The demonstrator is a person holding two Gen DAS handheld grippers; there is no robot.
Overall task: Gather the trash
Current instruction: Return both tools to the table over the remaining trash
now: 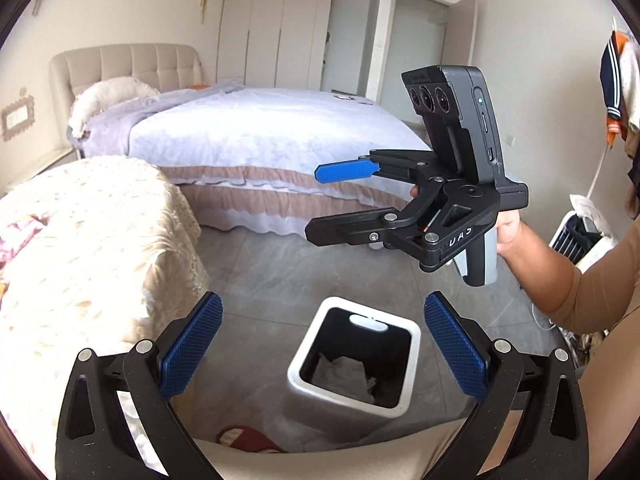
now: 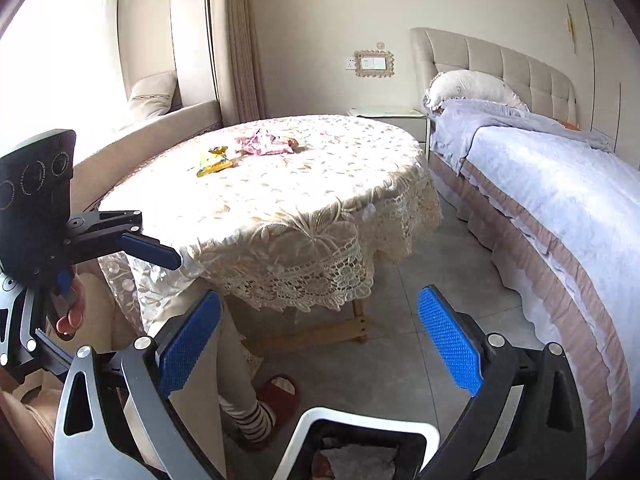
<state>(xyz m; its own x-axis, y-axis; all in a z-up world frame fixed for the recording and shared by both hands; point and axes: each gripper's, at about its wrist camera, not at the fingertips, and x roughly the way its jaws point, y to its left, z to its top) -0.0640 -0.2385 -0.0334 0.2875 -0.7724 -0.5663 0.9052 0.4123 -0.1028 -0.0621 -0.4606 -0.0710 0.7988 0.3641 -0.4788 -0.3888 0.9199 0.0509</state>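
From the left wrist view, the white trash bin (image 1: 354, 360) is seen on the floor with crumpled paper (image 1: 344, 372) inside. The left tool (image 1: 322, 344) is held apart above it, empty. The right tool (image 1: 320, 204) is held sideways by a hand (image 1: 508, 228), also spread and empty.

From the right wrist view, a yellow wrapper (image 2: 214, 162) and a pink wrapper (image 2: 266, 144) are seen lying on the table (image 2: 280, 208). The right tool is tilted down.

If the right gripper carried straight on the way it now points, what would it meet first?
Probably the lace-covered table, near its hanging cloth edge. The right gripper is open and empty; depth is unclear, so it could dip under to the floor.
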